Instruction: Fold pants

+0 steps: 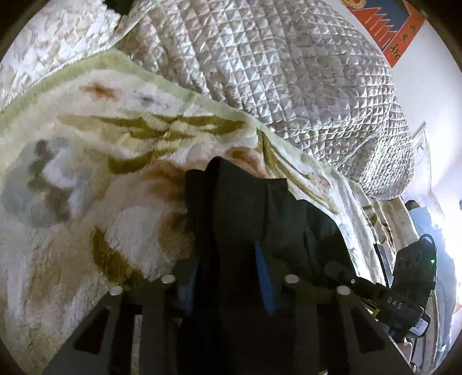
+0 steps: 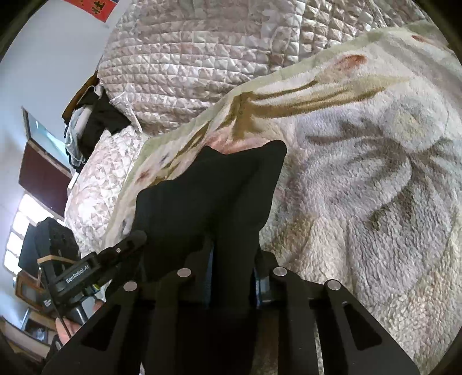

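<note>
The pants [image 1: 245, 207] are dark cloth, bunched and lifted above a fluffy floral blanket [image 1: 86, 161]. My left gripper [image 1: 231, 277] is shut on a fold of the pants; a blue pad [image 1: 264, 277] shows beside the cloth. In the right wrist view the pants [image 2: 213, 190] rise in two peaks in front of the fingers. My right gripper [image 2: 231, 277] is shut on another part of the pants. Each gripper sees the other: the right gripper [image 1: 384, 297] at lower right, the left gripper [image 2: 95, 268] at lower left. The cloth hangs between them.
A quilted silver-pink comforter [image 1: 288, 75] is heaped behind the blanket [image 2: 361, 161] on the bed. A red and blue wall hanging [image 1: 387, 26] is on the white wall. Dark clothes [image 2: 98, 121] are piled at the bed's far end, near a window [image 2: 20, 230].
</note>
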Tool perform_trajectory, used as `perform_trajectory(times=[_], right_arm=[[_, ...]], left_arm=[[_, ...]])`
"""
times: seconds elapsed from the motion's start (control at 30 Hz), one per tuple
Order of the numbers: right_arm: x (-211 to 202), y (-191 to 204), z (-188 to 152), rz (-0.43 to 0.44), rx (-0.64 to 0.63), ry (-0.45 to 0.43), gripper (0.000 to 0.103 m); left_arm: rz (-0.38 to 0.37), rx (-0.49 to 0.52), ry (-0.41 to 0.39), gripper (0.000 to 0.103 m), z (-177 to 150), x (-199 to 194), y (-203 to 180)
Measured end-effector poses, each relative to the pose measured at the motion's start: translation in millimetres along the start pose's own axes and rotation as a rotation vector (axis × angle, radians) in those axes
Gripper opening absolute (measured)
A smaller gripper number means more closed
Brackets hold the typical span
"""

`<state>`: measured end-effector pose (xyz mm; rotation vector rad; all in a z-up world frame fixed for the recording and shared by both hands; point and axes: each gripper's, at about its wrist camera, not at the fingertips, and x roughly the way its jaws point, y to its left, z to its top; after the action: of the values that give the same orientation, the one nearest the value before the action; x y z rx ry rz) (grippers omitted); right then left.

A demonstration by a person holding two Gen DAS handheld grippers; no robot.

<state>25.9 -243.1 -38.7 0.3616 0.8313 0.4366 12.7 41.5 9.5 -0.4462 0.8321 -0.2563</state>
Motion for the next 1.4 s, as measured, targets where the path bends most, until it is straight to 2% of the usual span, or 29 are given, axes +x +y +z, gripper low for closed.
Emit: perform_trajectory(times=[0.17,0.4,0.6,0.77,0.87,0.97,1.03,1.1,1.13,1.2,1.3,1.4], right_arm=[[-11.9,20.2,4.6,0.006,-0.051,-0.025,0.018],[-15.5,48.2,21.0,0.034,-0.112,-0.044,0.018],[8.0,59.5,46.4,0.047,-0.124,-0.024,0.018],[29.7,67.9,68.6,0.037,-0.151,-0.012,0.018],[48.4,64.7,84.1,0.041,-0.137,0.005,0.018],[71.7,55.1,93.4,0.056,-0.126,0.041,0.018],[85.2,45.0,95.4,0.027,-0.119,0.056,0.021],[89.5,34.9,93.9,-0.001,-0.115,0.06,0.026],[87.4,29.3,92.9,-0.021,-0.11,0.05,0.034],[78.0,24.3,93.5,-0.055,-0.113,0.025,0.036],[54.8,27.8,93.3,-0.096,-0.144,-0.035,0.036],[40.7,45.2,79.2,-0.123,-0.222,-0.055,0.036]], left_arm=[[0.003,0.034,0.005,0.024,6.4,-11.2,-13.5],[0.004,0.089,-0.009,0.023,23.5,-26.3,-28.0],[0.024,0.09,-0.008,0.023,53.6,-22.3,-18.0],[0.063,0.145,-0.011,0.023,85.6,-8.8,-15.0],[0.081,0.164,-0.013,0.024,104.4,4.7,-8.5],[0.099,0.142,-0.007,0.024,113.6,21.6,5.3],[0.13,0.124,0.027,0.027,113.7,37.6,17.0],[0.178,0.1,0.052,0.035,110.1,48.2,30.2],[0.185,0.085,0.054,0.039,109.4,48.0,34.9],[0.194,0.053,0.034,0.039,109.4,39.0,41.6],[0.237,0.066,-0.04,0.038,107.3,16.8,37.8],[0.206,0.089,-0.076,0.037,96.4,-1.5,25.4]])
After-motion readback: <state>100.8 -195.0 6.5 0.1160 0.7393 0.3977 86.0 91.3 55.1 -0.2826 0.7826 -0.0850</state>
